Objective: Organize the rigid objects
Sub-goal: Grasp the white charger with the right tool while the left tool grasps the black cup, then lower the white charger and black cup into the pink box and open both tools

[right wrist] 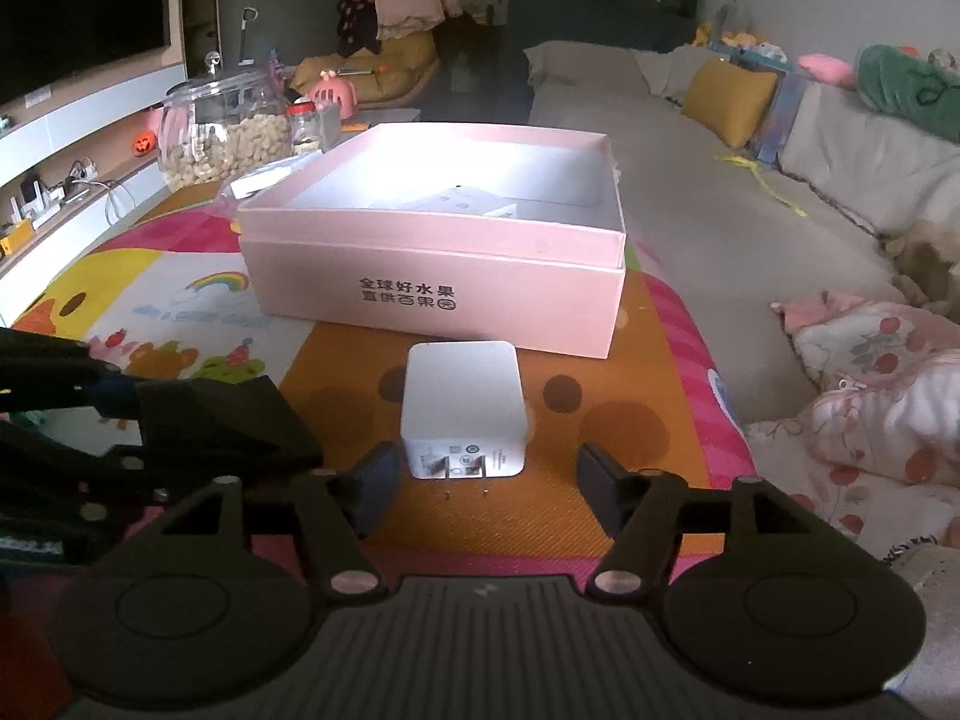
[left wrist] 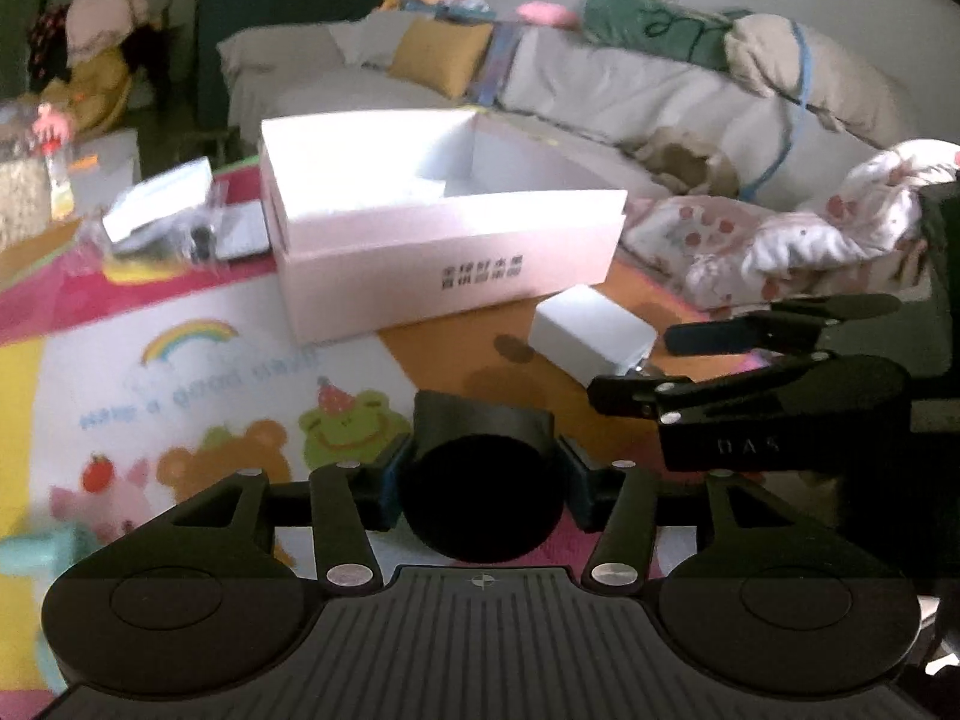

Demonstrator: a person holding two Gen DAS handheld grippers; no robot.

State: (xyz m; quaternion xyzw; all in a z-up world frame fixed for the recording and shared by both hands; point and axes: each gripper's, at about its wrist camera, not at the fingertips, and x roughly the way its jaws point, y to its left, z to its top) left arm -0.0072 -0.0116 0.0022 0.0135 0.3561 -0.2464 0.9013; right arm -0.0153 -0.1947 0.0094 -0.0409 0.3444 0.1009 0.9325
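A black cylinder (left wrist: 483,480) sits between the pads of my left gripper (left wrist: 483,483). The pads stand close beside it, with a sliver of gap on the right side. In the right wrist view the same cylinder (right wrist: 228,420) lies low over the mat in the left gripper (right wrist: 144,426). A white plug charger (right wrist: 462,402) lies on the orange part of the mat, prongs towards me, just ahead of my open right gripper (right wrist: 489,480). Beyond it stands an open pink box (right wrist: 432,276) with white items inside. The left wrist view shows the charger (left wrist: 591,333), the right gripper (left wrist: 639,363) and the box (left wrist: 444,276).
A colourful cartoon mat (right wrist: 180,300) covers the table. Plastic bags with small items (left wrist: 174,216) lie left of the box, a glass jar of nuts (right wrist: 222,132) behind it. A grey sofa (right wrist: 720,210) and a flowered blanket (right wrist: 870,408) run along the right.
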